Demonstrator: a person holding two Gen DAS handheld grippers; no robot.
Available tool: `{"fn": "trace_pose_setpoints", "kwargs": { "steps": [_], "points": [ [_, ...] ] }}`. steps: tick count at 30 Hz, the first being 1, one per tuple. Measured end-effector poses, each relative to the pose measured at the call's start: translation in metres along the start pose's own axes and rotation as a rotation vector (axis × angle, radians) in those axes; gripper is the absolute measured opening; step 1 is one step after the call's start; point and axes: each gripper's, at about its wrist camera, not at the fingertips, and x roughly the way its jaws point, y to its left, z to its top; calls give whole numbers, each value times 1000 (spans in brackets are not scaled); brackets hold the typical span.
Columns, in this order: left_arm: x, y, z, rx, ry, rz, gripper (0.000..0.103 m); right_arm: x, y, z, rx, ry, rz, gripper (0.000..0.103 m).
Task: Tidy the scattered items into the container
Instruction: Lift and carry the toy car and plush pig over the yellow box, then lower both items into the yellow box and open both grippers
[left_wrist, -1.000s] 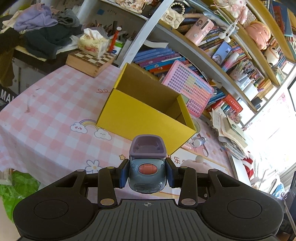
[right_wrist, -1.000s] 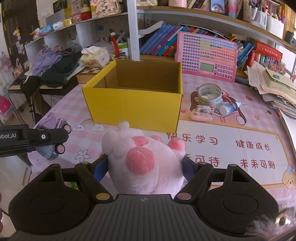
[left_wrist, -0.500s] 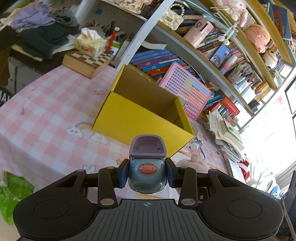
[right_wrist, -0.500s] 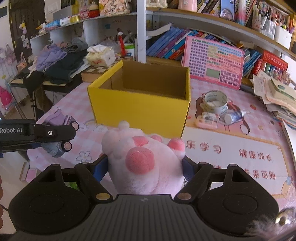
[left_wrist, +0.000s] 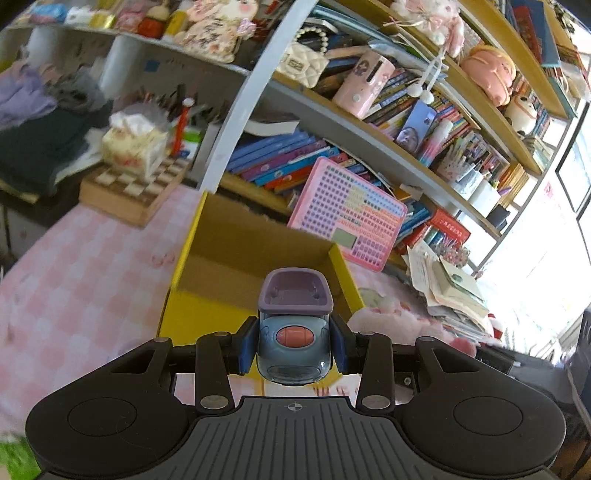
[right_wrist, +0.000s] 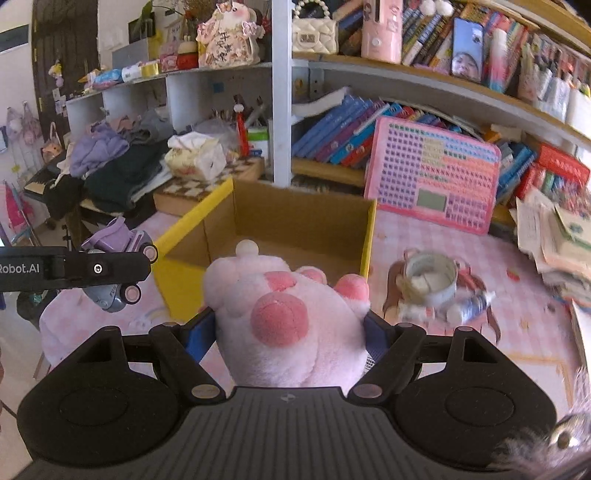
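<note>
"Robot.AI"-lettered left hand-held gripper (right_wrist: 122, 275) pinching toy truck (left_wrist: 293, 332), right hand-held gripper (right_wrist: 288, 332) clamping plush paw (right_wrist: 288, 317).

The box (right_wrist: 295, 236) is bright yellow outside and plain brown cardboard inside. The tabletop (left_wrist: 74, 280) wears a pink-and-white check cloth with small cartoon prints. The plush paw (right_wrist: 291, 325) is pale pink with darker rose pads. The toy car (left_wrist: 293, 339) is grey-blue with a lilac top and an orange-red oval; in the right wrist view its wheels are pink. The claw pads (left_wrist: 247, 345) are blue on black arms. The keyboard toy (right_wrist: 432, 177) far right is pink with purple keys. The chessboard box (left_wrist: 129, 188) is brown-and-cream chequered.
</note>
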Motion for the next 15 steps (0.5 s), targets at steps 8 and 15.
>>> {"fn": "trace_pose_setpoints", "kwargs": {
  "steps": [8,15],
  "points": [
    [55,-6,44,161,60,61,39,55,-16,50,-242,-9,44,79],
    [139,-14,76,364,203,172,39,137,-9,69,-612,94,103,79]
  ]
}}
